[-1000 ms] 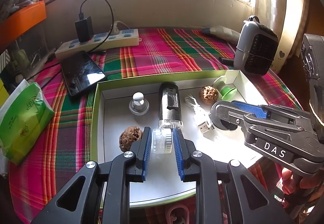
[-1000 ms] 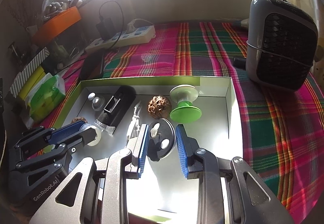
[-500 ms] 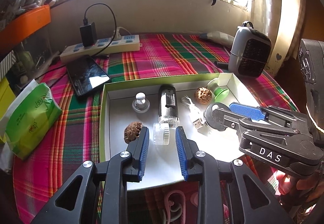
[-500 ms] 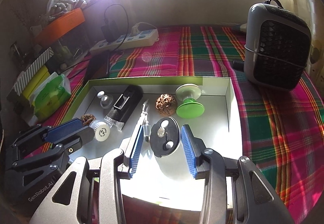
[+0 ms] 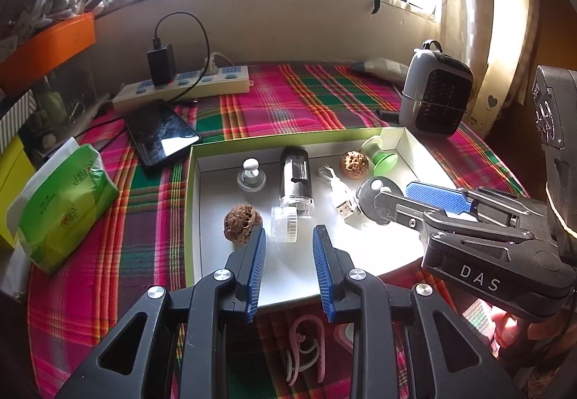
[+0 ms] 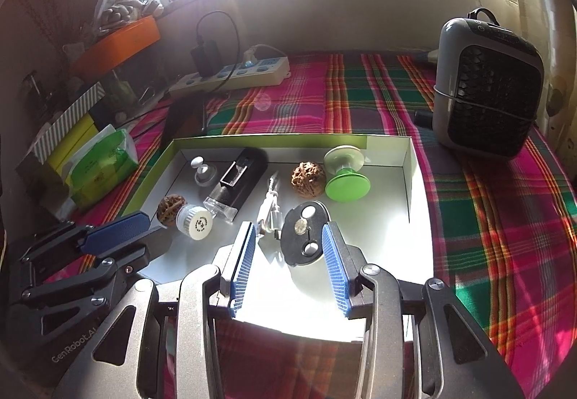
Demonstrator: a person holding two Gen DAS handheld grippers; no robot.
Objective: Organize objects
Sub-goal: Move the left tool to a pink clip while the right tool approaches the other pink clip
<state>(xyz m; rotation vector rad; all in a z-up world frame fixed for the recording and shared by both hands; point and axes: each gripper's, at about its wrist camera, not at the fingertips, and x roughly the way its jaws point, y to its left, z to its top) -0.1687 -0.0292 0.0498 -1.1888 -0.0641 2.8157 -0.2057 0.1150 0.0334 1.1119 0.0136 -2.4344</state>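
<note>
A white tray with a green rim (image 5: 190, 218) lies on the plaid cloth. It holds two walnuts (image 5: 242, 226) (image 5: 351, 164), a black scope-like device (image 5: 294, 179), a white USB cable (image 5: 340, 197), a green suction cup (image 5: 382, 155) and a grey knob (image 5: 251, 175). My left gripper (image 5: 288, 236) is open, and a small clear jar (image 5: 283, 223) lies free just beyond its tips. My right gripper (image 6: 288, 229) is open around a black disc (image 6: 304, 240) that rests flat on the tray floor, and neither pad touches it.
A phone (image 5: 160, 136) and a power strip (image 5: 180, 87) lie behind the tray on the left. A green tissue pack (image 5: 61, 208) sits at the left edge, and a grey fan heater (image 5: 434, 100) stands at the back right. Boxes crowd the left shelf.
Both grippers have gone from shut to open, letting go of the clear jar and the black disc. Both have drawn back from the tray and slightly up.
</note>
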